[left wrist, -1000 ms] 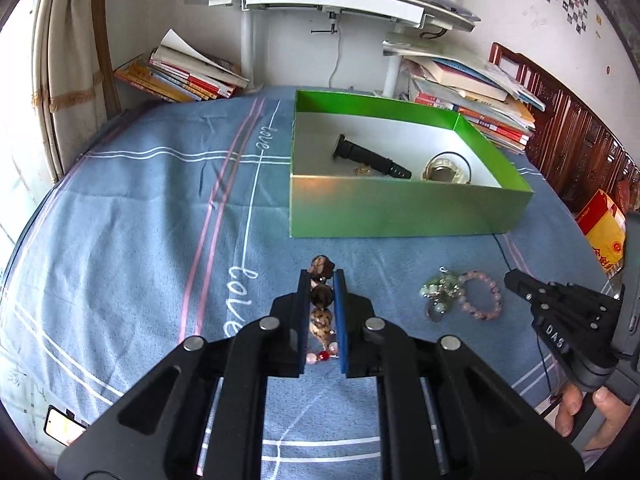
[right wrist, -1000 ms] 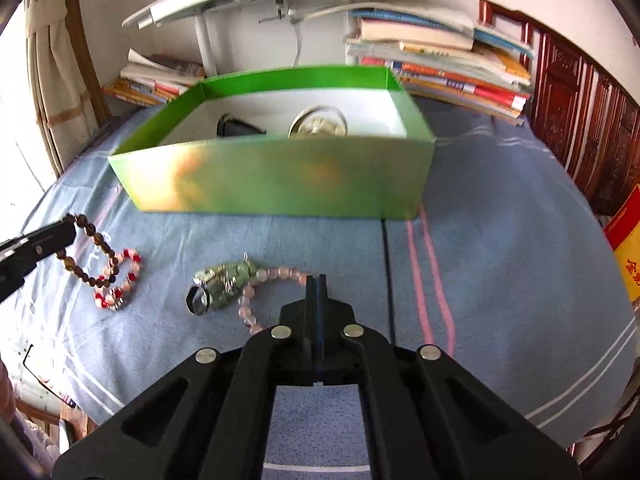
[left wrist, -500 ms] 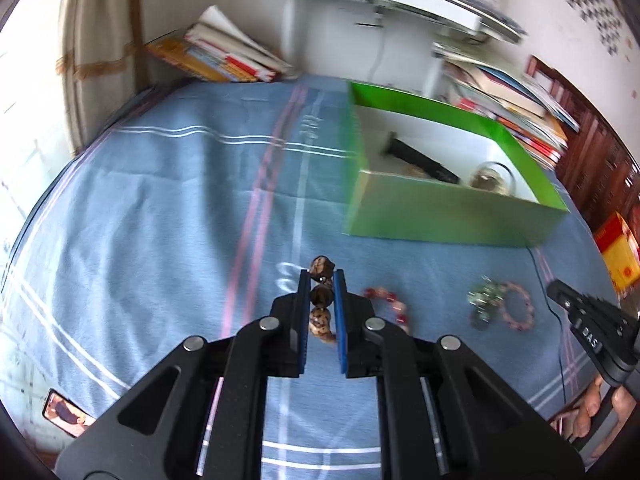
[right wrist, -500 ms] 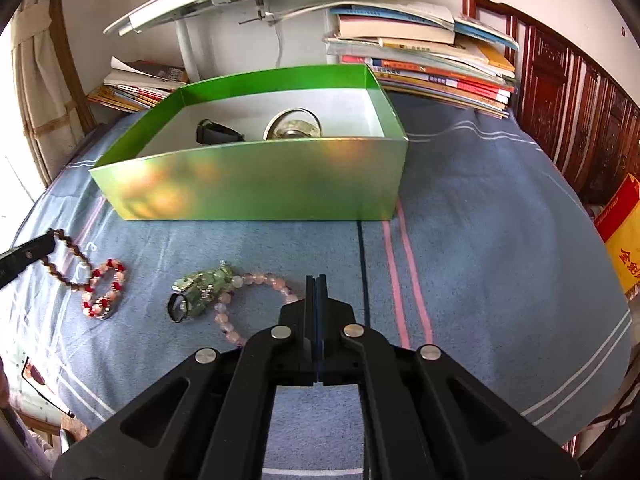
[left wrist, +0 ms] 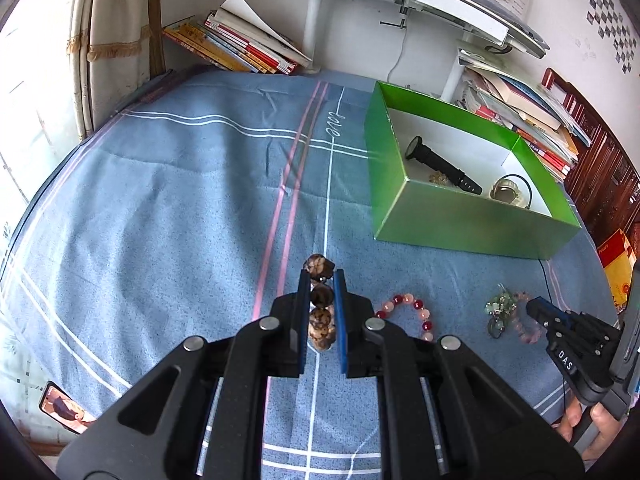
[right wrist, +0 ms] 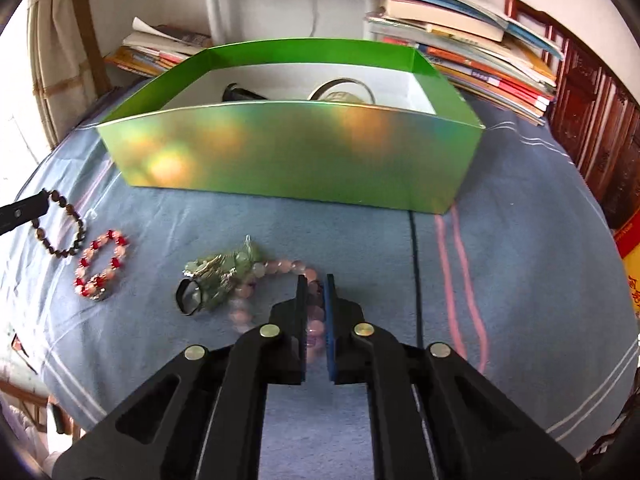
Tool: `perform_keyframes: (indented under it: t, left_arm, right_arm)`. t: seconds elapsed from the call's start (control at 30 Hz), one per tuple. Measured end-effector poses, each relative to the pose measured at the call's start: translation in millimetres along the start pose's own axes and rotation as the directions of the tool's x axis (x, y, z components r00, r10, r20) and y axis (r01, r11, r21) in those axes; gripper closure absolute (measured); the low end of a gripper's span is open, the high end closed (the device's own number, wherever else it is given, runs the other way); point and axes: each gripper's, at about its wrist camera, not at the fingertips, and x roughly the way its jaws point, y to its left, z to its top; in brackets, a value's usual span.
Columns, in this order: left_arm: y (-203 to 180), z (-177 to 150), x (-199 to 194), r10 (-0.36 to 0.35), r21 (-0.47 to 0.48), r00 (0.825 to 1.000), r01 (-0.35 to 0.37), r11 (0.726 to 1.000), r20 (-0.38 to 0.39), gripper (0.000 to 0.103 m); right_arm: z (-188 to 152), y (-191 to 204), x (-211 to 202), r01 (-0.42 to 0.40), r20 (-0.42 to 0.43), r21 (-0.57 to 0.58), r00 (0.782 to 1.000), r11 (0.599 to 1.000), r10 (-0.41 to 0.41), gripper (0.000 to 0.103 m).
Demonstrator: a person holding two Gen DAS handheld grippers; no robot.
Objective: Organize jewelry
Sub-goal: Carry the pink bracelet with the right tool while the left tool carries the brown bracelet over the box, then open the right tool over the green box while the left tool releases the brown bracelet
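Left wrist view
- Fingers: the left gripper (left wrist: 319, 280) is pinched on the brown bead bracelet (left wrist: 320, 298), whose beads sit between the blue pads, one poking out past the tips.
- Landmark: the green box (left wrist: 460, 216) stands on the blue bedsheet (left wrist: 160, 208), beyond the left gripper and to its right.
- In the box: a black watch strap (left wrist: 440, 164) and a clear bangle (left wrist: 512, 192).
- Red-and-pink bracelet (left wrist: 408, 314): on the sheet in front of the box, just right of the left gripper.
- Green-charm pink bracelet (left wrist: 508, 312): in front of the box's right end, with the right gripper (left wrist: 538, 312) at it.
- Person's hand (left wrist: 588, 424): on the right gripper's handle.

Right wrist view
- Fingers: the right gripper's (right wrist: 313, 280) jaws are opening, slightly apart, with pink beads of the green-charm bracelet (right wrist: 240, 276) between them; whether the pads press on them I cannot tell.
- Green box (right wrist: 288, 152): straight ahead, beyond the bracelet.
- Red-and-pink bracelet (right wrist: 100, 264): in front of the box's left end.
- Brown bead bracelet (right wrist: 64, 232): further left, one end at the left gripper's tip (right wrist: 40, 202).
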Motion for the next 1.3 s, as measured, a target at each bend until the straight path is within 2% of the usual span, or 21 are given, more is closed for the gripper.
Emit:
perform_keyframes:
  t: [0.13, 0.3, 0.5, 0.57, 0.67, 0.77, 0.87, 0.93, 0.97, 1.07, 1.2, 1.3]
  left_arm:
    - [-2, 4, -4, -0.007, 0.006, 1.000, 0.007, 1.000, 0.010, 0.091]
    - [-16, 19, -20, -0.031, 0.045, 0.998, 0.029, 0.999, 0.051, 0.091]
    - [-51, 55, -42, -0.077, 0.159, 0.988, 0.054, 0.986, 0.136, 0.091]
    - [-64, 71, -40, -0.104, 0.185, 0.985, 0.077, 0.980, 0.140, 0.091]
    - [-80, 95, -27, -0.134, 0.205, 0.982, 0.105, 0.973, 0.135, 0.091]
    - [-91, 110, -4, -0.113, 0.207, 0.984, 0.083, 0.975, 0.135, 0.091]
    - [-97, 116, 25, -0.104, 0.214, 0.990, 0.082, 0.973, 0.093, 0.091]
    - [-99, 115, 41, -0.092, 0.224, 0.994, 0.075, 0.972, 0.066, 0.091]
    - [-100, 114, 46, -0.085, 0.228, 0.995, 0.070, 0.971, 0.060, 0.086]
    - [-96, 107, 46, -0.076, 0.222, 0.995, 0.060, 0.973, 0.060, 0.069]
    - [-80, 82, 19, -0.036, 0.210, 0.995, 0.015, 0.978, 0.097, 0.058]
    - [-59, 48, 6, 0.009, 0.176, 0.995, -0.026, 0.984, 0.097, 0.053]
  right_arm:
    - [4, -1, -9, -0.010, 0.021, 0.002, 1.000, 1.000, 0.010, 0.095]
    - [23, -1, -49, 0.001, 0.125, -0.013, 0.992, 1.000, 0.001, 0.095]
    - [62, -5, -90, 0.027, 0.259, -0.023, 0.966, 0.999, -0.020, 0.095]
    - [77, -7, -96, 0.037, 0.301, -0.022, 0.953, 0.999, -0.029, 0.095]
    - [100, -10, -91, 0.028, 0.321, -0.010, 0.947, 1.000, -0.023, 0.095]
    - [119, -13, -66, 0.034, 0.292, 0.009, 0.956, 0.999, -0.035, 0.095]
    - [130, -17, -31, 0.035, 0.233, 0.024, 0.972, 0.999, -0.040, 0.095]
    - [131, -18, -14, 0.030, 0.204, 0.032, 0.978, 0.999, -0.036, 0.095]
    - [131, -19, -7, 0.032, 0.194, 0.035, 0.980, 0.999, -0.038, 0.091]
    - [123, -19, -10, 0.026, 0.192, 0.043, 0.981, 0.999, -0.034, 0.068]
    - [93, -17, -45, -0.019, 0.229, 0.036, 0.973, 0.999, 0.011, 0.067]
    - [63, -13, -59, -0.069, 0.207, 0.017, 0.976, 0.997, 0.065, 0.067]
